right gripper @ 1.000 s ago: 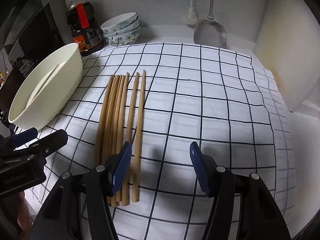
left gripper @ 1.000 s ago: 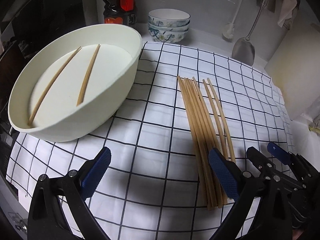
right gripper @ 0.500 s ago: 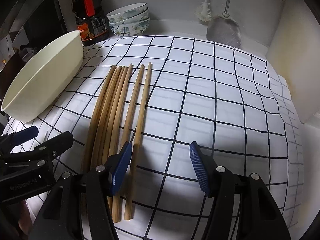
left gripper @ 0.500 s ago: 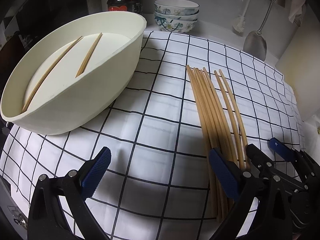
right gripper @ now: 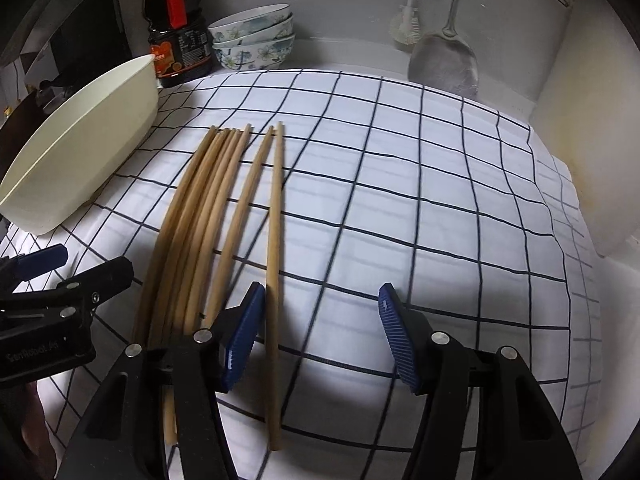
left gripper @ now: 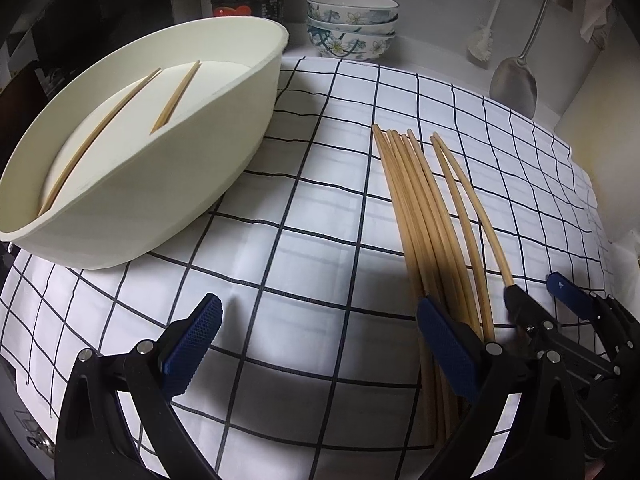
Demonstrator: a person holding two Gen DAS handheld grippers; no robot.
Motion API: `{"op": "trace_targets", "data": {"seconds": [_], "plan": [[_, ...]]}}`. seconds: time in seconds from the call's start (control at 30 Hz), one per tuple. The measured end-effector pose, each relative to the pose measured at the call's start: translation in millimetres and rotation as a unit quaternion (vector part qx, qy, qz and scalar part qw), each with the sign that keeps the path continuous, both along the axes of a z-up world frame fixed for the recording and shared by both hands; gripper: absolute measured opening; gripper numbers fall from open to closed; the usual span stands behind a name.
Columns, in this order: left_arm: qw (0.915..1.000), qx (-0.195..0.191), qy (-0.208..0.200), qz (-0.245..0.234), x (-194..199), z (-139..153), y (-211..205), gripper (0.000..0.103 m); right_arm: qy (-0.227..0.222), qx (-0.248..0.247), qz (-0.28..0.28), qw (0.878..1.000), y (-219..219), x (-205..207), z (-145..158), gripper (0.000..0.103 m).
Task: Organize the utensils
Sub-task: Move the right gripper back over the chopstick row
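Chopsticks (right gripper: pixel 224 216) lie side by side on a white checked cloth (right gripper: pixel 420 200), near its middle, tips pointing toward the far edge. Most form a tight bundle; two lie slightly apart on the side away from the basin, the outermost one (right gripper: pixel 274 280) separated by a narrow gap. A cream oval basin (left gripper: pixel 168 184) rests at the cloth's far left corner and already holds two chopsticks (left gripper: pixel 132 128).

Right gripper (right gripper: pixel 322 336): jaws about half spread, nothing held. The outermost chopstick runs up between the two blue pads, just beside the left pad; contact cannot be confirmed. Left gripper (left gripper: pixel 320 348): jaws wide apart and empty over bare cloth, its right pad overlapping the near ends of the bundle in view.

Handling, as judged: the sticks look like light, stiff, slender wood or bamboo with a smooth round section, so they are likely to roll on the cloth or pivot in a pinch taken near one end. A hold across the shaft toward mid-length would balance better; the ribbed pads should give adequate friction. The isolated outer stick is the easiest to take singly, since closing on the bundle risks dragging neighbours.

Stacked patterned bowls (right gripper: pixel 256 40), a dark sauce bottle (right gripper: pixel 178 36) and a hanging metal spatula (right gripper: pixel 444 60) stand beyond the cloth's far edge.
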State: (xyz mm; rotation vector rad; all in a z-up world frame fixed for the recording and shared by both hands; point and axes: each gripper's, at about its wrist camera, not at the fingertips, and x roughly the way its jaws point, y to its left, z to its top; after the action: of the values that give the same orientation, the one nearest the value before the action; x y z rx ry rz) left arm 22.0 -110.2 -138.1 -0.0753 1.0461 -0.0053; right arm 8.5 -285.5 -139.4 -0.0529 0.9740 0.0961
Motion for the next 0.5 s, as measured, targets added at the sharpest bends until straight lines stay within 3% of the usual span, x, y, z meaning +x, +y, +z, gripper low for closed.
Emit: {"op": "trace_targets", "data": {"seconds": [0.5], "plan": [[1.0,0.004,-0.006,-0.005,8,-5,-5,0.097,0.002,0.009,-0.017,1.0,-15,-1,-1,0.057]]}}
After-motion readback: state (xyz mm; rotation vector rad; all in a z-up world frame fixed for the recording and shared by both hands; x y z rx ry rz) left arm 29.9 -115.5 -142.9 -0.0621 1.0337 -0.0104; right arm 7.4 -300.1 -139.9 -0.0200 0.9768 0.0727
